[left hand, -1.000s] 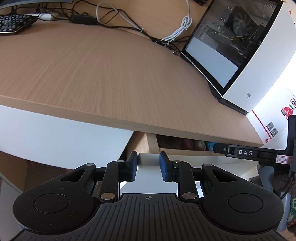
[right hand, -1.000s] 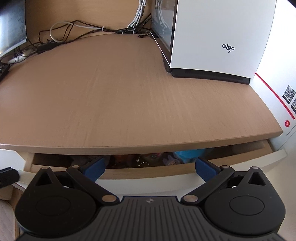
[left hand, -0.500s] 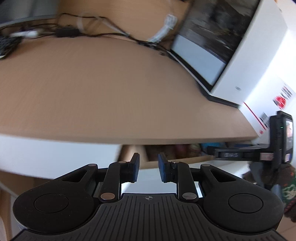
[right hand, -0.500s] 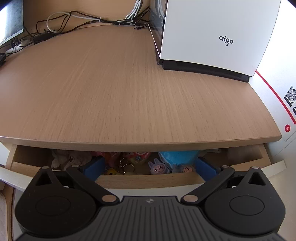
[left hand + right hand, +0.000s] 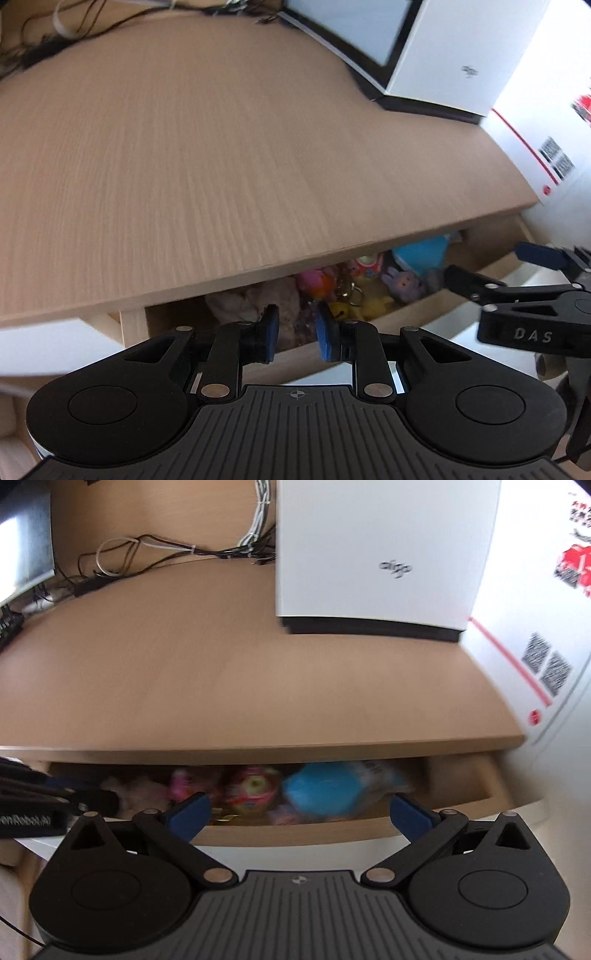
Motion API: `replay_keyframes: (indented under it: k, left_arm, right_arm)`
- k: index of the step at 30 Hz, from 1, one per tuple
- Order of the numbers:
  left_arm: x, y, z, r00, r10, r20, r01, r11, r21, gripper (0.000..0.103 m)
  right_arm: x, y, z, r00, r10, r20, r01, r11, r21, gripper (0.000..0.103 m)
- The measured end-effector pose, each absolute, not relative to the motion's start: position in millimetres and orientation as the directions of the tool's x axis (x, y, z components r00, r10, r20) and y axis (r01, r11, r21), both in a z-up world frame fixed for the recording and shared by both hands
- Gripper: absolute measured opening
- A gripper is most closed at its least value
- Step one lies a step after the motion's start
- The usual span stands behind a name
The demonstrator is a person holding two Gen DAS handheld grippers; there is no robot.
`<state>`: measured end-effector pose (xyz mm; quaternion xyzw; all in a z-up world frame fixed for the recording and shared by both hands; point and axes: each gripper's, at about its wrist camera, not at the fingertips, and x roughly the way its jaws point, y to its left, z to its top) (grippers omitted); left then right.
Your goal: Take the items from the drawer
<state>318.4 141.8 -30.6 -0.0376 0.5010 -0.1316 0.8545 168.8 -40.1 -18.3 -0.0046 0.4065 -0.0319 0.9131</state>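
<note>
Light wooden drawer (image 5: pixel 295 830) under the pale wood desk top (image 5: pixel 221 147) stands partly pulled out, lower middle of both views. Inside: a blue soft toy (image 5: pixel 321 786), a round pink-and-red toy (image 5: pixel 255 786), a purple bunny-shaped trinket (image 5: pixel 404 280), yellow figures (image 5: pixel 369 306); details blurred. Left gripper (image 5: pixel 294 332): blue pads a narrow gap apart, nothing between them, poised over the drawer's front edge. Right gripper (image 5: pixel 300 812): jaws spread wide, empty, above the drawer front. White computer case (image 5: pixel 380 554) sits upper right on the desk.
</note>
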Motion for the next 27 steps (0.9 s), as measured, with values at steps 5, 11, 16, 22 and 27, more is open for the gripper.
replay_keyframes:
  k: [5, 11, 16, 22, 27]
  left_arm:
    - [316, 144, -33, 0.433, -0.245, -0.868, 0.115, 0.970, -0.216, 0.024]
    - [295, 133, -29, 0.431, -0.193, -0.881, 0.127, 0.980, -0.153, 0.024]
    - [271, 132, -29, 0.396, -0.214, -0.893, 0.138, 0.975, -0.173, 0.024]
    - [225, 125, -26, 0.330, -0.216, -0.919, 0.210, 0.966, -0.151, 0.024]
    - [195, 115, -25, 0.213, -0.256, -0.943, 0.347, 0.922, -0.172, 0.022]
  right_arm:
    - [182, -67, -23, 0.638, -0.092, -0.764, 0.075, 0.996, -0.057, 0.103]
    - [192, -90, -29, 0.559, -0.015, -0.829, 0.071, 0.997, 0.029, 0.103]
    - [161, -84, -34, 0.533, -0.020, -0.846, 0.004, 1.000, -0.021, 0.103]
    - [117, -86, -32, 0.507, -0.011, -0.862, -0.002, 1.000, -0.014, 0.103]
    - [67, -93, -29, 0.451, 0.042, -0.891, -0.027, 0.999, 0.033, 0.103]
